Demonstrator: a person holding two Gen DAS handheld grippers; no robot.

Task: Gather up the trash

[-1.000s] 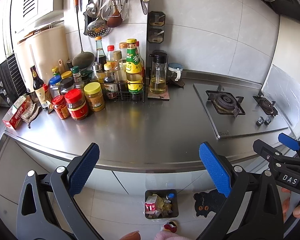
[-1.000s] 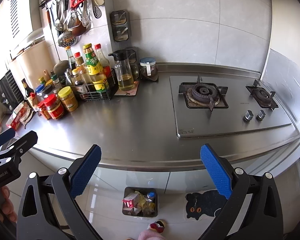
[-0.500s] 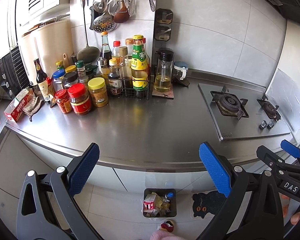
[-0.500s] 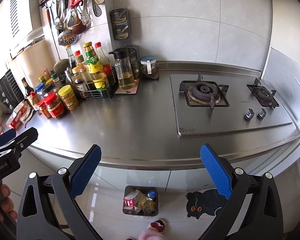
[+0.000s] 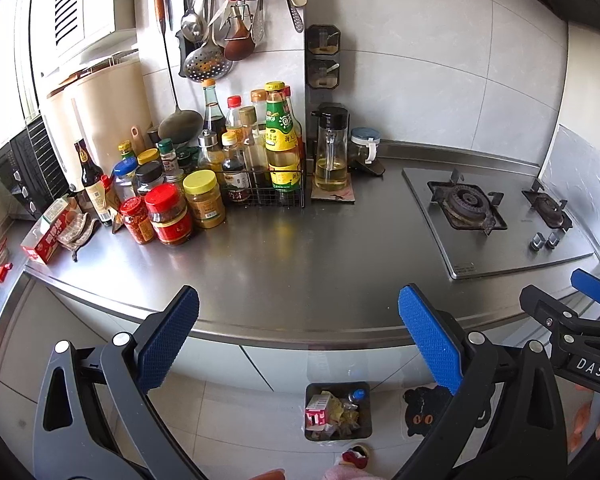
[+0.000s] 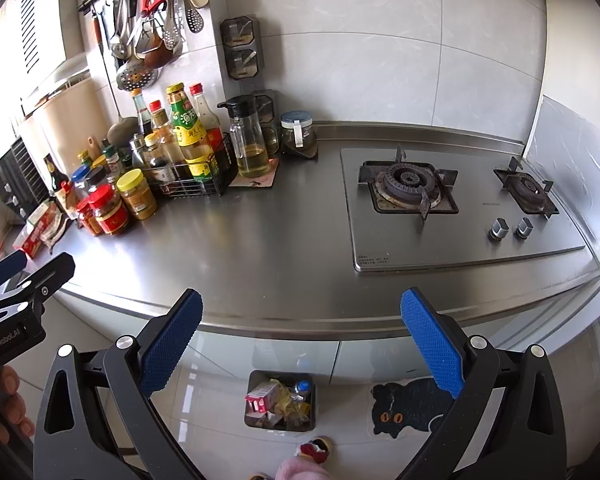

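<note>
Left wrist view: my left tongs stand wide open with nothing between the blue pads, held above the front edge of the steel surface. The bin sits on the floor below that edge, just under the gap in my tongs, its mouth facing up and full of trash; a pink-and-white carton lies at its left side, and a blue-capped bottle sits toward the back right with its cap showing. Whether the bin's long axis runs left to right I cannot tell. My right tongs show at the right edge of this view, fingers of my hand below them. This view also takes in the red box and cloth at the far left of the surface. From the right wrist, my right tongs are likewise spread open and empty, the bin below them, and the cat mat on the floor shows nearly whole to its right. The stove lies fully in sight here, both knobs clear. My left tongs enter at the left edge.
</note>
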